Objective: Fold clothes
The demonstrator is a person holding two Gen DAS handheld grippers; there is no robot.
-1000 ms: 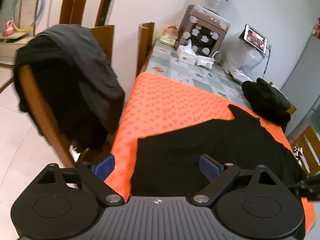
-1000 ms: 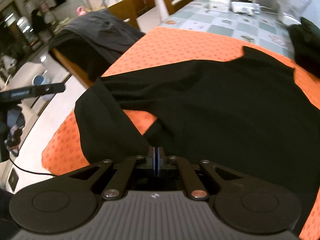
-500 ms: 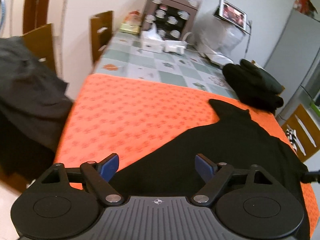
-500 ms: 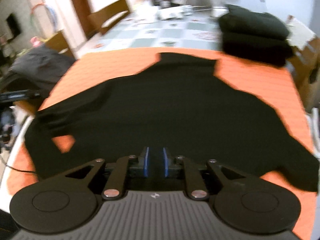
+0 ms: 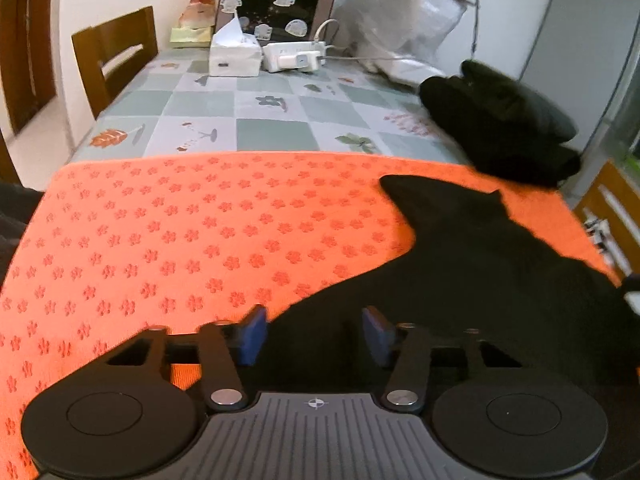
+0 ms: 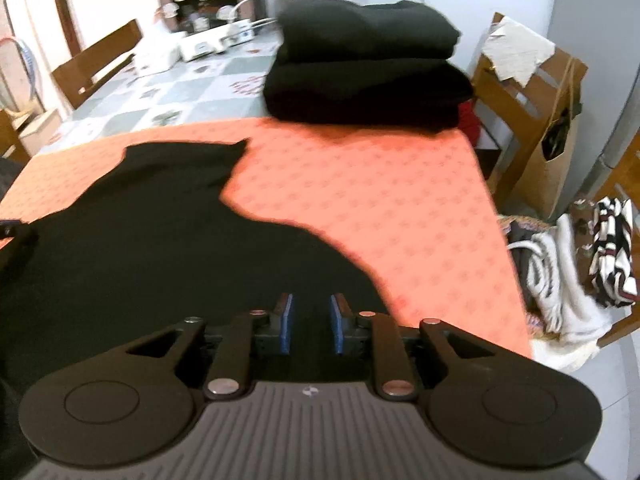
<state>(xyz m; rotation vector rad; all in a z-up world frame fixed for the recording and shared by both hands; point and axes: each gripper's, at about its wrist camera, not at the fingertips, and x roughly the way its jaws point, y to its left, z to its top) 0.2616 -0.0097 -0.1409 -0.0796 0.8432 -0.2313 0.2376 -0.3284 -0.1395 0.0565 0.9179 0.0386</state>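
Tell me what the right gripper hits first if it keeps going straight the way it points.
Most likely the black garment spread on the orange mat. The right gripper points down at its near part, jaws opening with nothing pinched between them. Depth is hard to judge.

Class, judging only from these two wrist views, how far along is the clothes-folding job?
Done: a stack of folded dark clothes sits at the far end of the table. In hand: a black garment lies spread on the orange mat; the left gripper is closing and the right gripper opening over its near edge, neither gripping yet. Left: every fold of this garment.
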